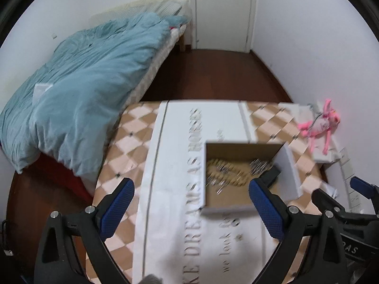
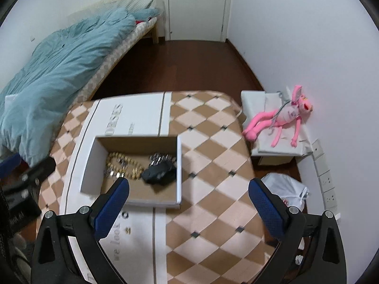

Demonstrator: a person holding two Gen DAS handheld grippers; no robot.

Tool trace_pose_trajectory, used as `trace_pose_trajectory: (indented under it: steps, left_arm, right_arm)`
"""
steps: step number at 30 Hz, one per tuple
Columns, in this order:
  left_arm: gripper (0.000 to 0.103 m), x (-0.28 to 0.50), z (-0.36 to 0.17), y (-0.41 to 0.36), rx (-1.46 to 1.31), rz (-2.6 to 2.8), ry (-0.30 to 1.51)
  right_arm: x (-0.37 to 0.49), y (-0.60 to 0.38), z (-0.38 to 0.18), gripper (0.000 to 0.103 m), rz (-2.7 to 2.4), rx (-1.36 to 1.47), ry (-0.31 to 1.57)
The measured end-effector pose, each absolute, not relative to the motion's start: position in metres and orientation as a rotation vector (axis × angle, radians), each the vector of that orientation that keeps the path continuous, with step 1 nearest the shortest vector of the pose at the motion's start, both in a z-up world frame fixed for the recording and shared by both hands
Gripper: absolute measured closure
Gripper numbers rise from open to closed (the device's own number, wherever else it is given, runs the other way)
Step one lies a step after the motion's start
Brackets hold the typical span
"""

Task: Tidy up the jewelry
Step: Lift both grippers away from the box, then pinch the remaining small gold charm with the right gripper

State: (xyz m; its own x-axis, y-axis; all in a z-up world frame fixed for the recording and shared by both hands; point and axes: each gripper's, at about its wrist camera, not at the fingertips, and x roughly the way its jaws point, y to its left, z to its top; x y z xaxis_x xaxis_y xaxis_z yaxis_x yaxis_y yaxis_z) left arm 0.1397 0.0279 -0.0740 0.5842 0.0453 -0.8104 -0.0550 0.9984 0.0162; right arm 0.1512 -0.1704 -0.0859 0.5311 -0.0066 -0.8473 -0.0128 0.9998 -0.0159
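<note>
Jewelry is lying inside the box; both grippers' fingers are hanging wide, empty; sorting appears nearly done.

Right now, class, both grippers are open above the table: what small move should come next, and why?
Probably hold both clear. The right gripper and left gripper are open and empty, while the gold bead chain, silver pieces and black item already lie inside the open white cardboard box.
</note>
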Motion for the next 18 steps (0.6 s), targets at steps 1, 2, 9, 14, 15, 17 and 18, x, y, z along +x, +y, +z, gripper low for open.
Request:
trace_pose_trajectory:
  steps: [1,2,9,14,15,17,18]
  left_arm:
    - [0.004,0.138,-0.082,0.03,-0.004,0.071,0.963]
    - [0.004,0.134,-0.093,0.033,0.007,0.08,0.986]
    - [0.004,0.111,-0.177,0.054,0.074,0.106,1.122]
    - [0.004,0.107,-0.198,0.066,0.082,0.126,1.149]
    - [0.004,0.107,-0.2,0.068,0.081,0.129,1.149]
    - [0.004,0.107,-0.202,0.072,0.082,0.135,1.151]
    - [0.004,0.107,-0.203,0.074,0.082,0.136,1.153]
  right_arm:
    - [0.147,-0.168,-0.096,0.001,0.012,-0.023,1.027]
    - [0.143,-0.165,-0.108,0.001,0.026,-0.023,1.047]
    - [0.117,-0.134,-0.186,0.007,0.105,-0.025,1.126]
    - [0.112,-0.112,-0.216,0.019,0.155,-0.01,1.137]
    - [0.112,-0.108,-0.219,0.021,0.161,-0.014,1.135]
    - [0.112,-0.099,-0.224,0.026,0.174,-0.018,1.132]
    - [0.112,-0.094,-0.227,0.028,0.18,-0.024,1.135]
